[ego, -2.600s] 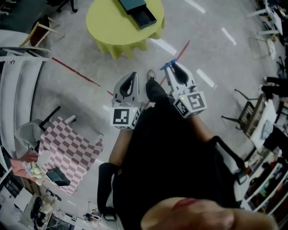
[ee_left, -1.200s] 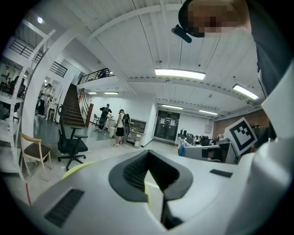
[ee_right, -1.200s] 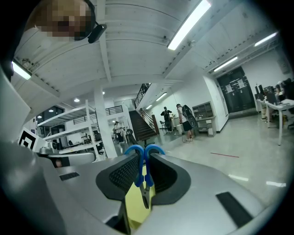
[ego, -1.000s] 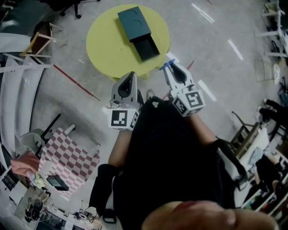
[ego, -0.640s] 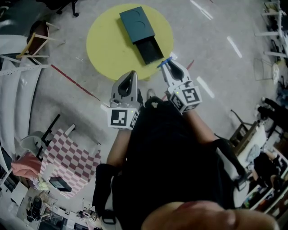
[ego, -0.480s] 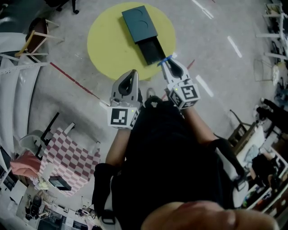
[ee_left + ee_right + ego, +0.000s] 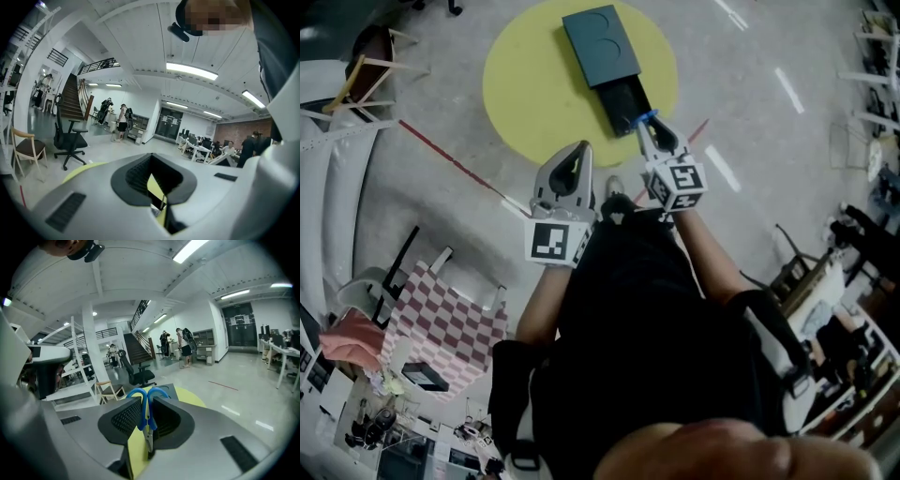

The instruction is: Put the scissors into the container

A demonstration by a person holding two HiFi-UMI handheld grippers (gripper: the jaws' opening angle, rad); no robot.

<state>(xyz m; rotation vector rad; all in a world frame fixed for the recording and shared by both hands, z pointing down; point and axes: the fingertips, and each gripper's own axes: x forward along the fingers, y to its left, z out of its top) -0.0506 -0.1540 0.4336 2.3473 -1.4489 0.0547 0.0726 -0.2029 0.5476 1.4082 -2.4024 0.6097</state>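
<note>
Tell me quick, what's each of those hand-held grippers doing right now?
Left hand-held gripper: closed, holding nothing.
Right hand-held gripper: closed on the scissors.

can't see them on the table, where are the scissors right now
The blue-handled scissors are clamped in the right tool, handles forward; in the head view, upper middle, it hovers at the near end of the dark container on the yellow table.

blue-handled scissors (image 7: pixel 143 412) closed, gripped at handles; dark container (image 7: pixel 602 37), drawer open
</note>
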